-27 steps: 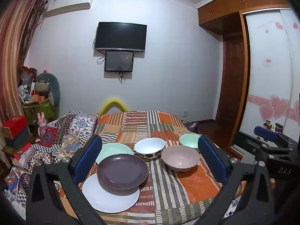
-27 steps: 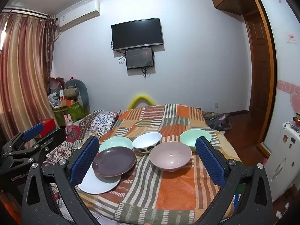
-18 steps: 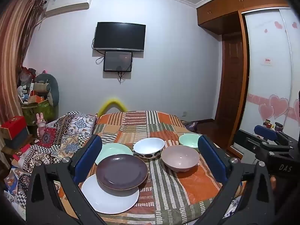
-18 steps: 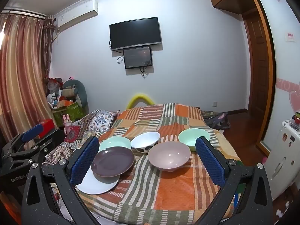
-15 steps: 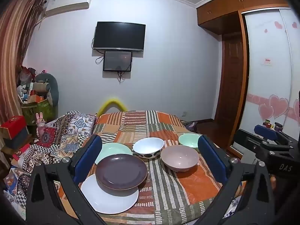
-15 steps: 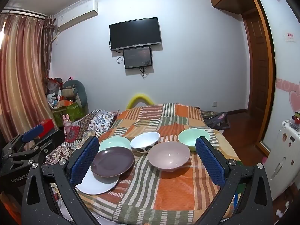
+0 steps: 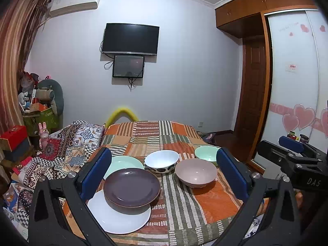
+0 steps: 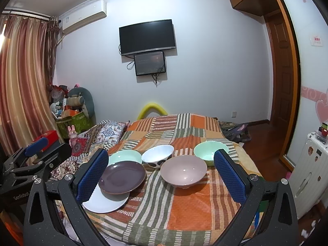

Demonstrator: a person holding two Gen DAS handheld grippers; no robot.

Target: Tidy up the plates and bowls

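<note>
On the patchwork blanket (image 7: 184, 211), nearest the cameras, a white plate (image 7: 114, 218) lies flat with a dark purple plate (image 7: 131, 185) resting on its far part; nothing lies in either. Just behind them sits a pale green plate (image 7: 125, 162), also bare. To the right, a pinkish bowl (image 7: 196, 173) stands upright and empty, apart from the plates. Behind it and between the two groups is a white bowl with dark spots (image 7: 161, 161), empty too, and farthest right a mint green bowl (image 7: 206, 152), its inside bare as far as shows.

The left gripper (image 7: 163, 173) hangs over the near edge of the blanket with its blue pads spread as wide as they go, touching nothing. The right gripper (image 8: 161, 174) is likewise fully spread and grips nothing; the dishes only appear between its pads, farther off.
</note>
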